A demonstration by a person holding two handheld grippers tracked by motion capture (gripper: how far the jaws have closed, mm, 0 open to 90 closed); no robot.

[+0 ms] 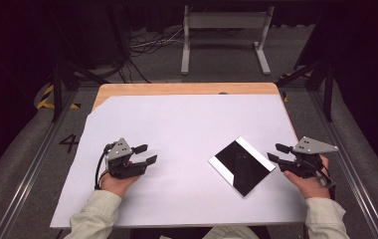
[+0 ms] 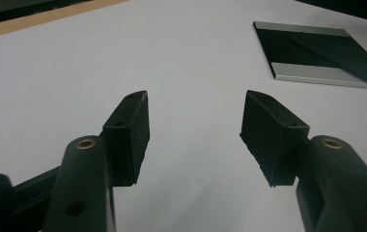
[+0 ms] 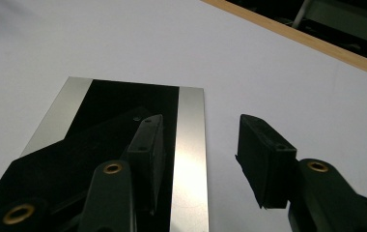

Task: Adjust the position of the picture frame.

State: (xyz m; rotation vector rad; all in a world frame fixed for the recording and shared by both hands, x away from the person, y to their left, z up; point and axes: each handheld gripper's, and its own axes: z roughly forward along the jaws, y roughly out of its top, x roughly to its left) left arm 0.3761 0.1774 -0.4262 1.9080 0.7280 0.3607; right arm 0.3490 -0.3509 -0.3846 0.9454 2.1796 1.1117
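The table (image 1: pixel 187 88) is covered almost to its edges by a big white sheet (image 1: pixel 177 129), with a strip of bare wood showing along the far side, and on all that white there is just one thing to work on: a flat, glossy square plate (image 1: pixel 241 166), black in the middle with silvery bands along two opposite edges, lying turned cornerwise on the right half of the sheet, toward the near edge. As far as I can judge, the job has hardly begun, since the plate lies flat, with nothing gripping or touching it. The right claw (image 1: pixel 275 152) is the one closest to it, held just to the right of the plate's right corner and pointing left at it; from the right gripper view its jaws stand apart with nothing between them, one jaw hanging in front of the plate (image 3: pixel 123 111) and its reflection showing in the shiny black face, the other over bare white sheet. I'd say it is lining up on the near silver edge, but it has not yet come down onto it. The left claw (image 1: pixel 145 153) waits well apart on the left half of the sheet, pointing right, its jaws spread wide and empty; in the left gripper view the plate (image 2: pixel 317 53) lies far off toward the upper right. So what remains is everything that matters: getting a hold on that thin, flat edge, which looks awkward to pinch off a flat surface, and then lifting or moving the plate.
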